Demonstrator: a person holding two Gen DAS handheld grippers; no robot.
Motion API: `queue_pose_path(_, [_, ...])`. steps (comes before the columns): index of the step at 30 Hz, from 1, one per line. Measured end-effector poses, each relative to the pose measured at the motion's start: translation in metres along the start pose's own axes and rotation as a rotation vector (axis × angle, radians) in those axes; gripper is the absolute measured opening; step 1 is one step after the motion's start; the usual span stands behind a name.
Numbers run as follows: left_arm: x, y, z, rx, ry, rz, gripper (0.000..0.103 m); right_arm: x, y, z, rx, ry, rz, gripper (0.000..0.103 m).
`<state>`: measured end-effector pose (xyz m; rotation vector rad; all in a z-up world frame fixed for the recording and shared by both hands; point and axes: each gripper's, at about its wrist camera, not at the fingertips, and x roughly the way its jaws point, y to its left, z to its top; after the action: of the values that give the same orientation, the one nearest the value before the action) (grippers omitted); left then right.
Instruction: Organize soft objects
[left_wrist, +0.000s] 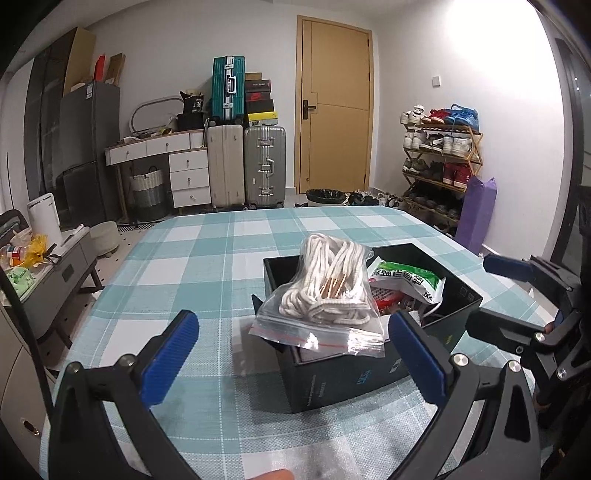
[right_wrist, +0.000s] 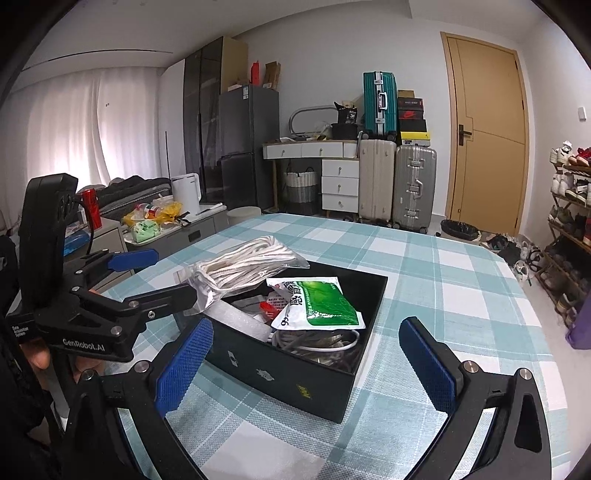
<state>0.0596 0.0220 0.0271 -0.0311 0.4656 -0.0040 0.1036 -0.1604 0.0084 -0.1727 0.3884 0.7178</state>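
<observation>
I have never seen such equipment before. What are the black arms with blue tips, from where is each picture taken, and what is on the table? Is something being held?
The black arms are hand-held grippers; a person holds one in each hand. Each carries a camera looking forward along its two blue-padded fingers. One picture comes from the left gripper, the other from the right gripper. Both stand open and hold nothing.

On the checked tablecloth sits an open black box. A clear zip bag of white rope rests on the box's edge, partly hanging out. Inside lie a green and white packet, a white foam piece and a coiled white cable. The suitcases and shoe rack behind are only the room.
</observation>
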Motion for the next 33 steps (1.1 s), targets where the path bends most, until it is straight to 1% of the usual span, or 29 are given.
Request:
queue_pose_path(6, [-0.004, 0.002, -0.001, -0.008, -0.018, -0.002, 0.103, -0.004, -0.003, -0.001, 0.016, -0.019, 0.012, 0.102])
queue_pose_path(13, [-0.008, 0.002, -0.001, -0.013, -0.037, 0.023, 0.103, -0.009, -0.004, -0.002, 0.015, -0.041, 0.031, 0.102])
queue_pose_path(33, [-0.008, 0.000, -0.001, -0.012, -0.039, 0.021, 0.103, -0.012, -0.003, -0.002, 0.015, -0.046, 0.026, 0.102])
